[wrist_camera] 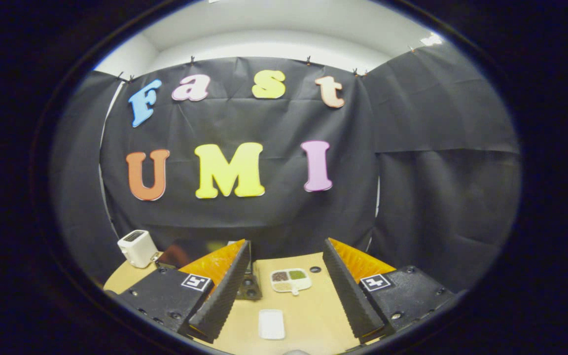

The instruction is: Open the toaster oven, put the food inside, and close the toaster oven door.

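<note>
My gripper (286, 244) is held above a round wooden table (313, 315), open, its two black ribbed fingers (225, 291) spread wide with nothing between them. The dark toaster oven (180, 254) stands at the table's far left, mostly hidden behind the left finger; its knob panel (249, 288) peeks out beside that finger. I cannot tell how its door stands. A white divided tray with brown, green and pale food (291, 280) lies between and beyond the fingers. Nearer to me, a small empty white rectangular dish (271, 324) rests on the table.
A white pop-up toaster (137, 248) stands at the table's far left edge, left of the oven. A small dark round hole (315, 269) sits in the tabletop just right of the food tray. Black cloth walls close in behind the table.
</note>
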The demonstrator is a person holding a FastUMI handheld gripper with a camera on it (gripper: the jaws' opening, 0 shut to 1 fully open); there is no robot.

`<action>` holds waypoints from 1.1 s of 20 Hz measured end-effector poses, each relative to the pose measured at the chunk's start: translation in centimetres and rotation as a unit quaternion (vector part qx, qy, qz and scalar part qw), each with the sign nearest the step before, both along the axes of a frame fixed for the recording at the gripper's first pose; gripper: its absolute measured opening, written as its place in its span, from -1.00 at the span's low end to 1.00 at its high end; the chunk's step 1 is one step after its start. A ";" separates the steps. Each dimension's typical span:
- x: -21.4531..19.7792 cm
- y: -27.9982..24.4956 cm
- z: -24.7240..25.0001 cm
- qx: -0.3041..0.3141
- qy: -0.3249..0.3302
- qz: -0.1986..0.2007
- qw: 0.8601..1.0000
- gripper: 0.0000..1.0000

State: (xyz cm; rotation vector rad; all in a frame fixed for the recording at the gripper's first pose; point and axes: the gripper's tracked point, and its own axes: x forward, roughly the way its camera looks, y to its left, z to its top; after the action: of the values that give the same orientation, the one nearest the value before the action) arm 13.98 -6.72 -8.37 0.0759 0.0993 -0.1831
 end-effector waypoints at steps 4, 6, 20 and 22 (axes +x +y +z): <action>-4.4 -5.2 2.7 -0.024 -0.019 -0.049 0.998 0.95; -6.2 -6.7 3.6 -0.033 -0.027 -0.064 0.997 0.99; -9.4 -8.4 3.8 -0.020 -0.037 -0.041 0.998 1.00; -9.7 -8.7 3.6 -0.014 -0.038 -0.041 0.998 1.00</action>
State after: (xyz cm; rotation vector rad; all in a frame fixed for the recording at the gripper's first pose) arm 4.30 -15.39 -4.76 0.0587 0.0176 -0.2626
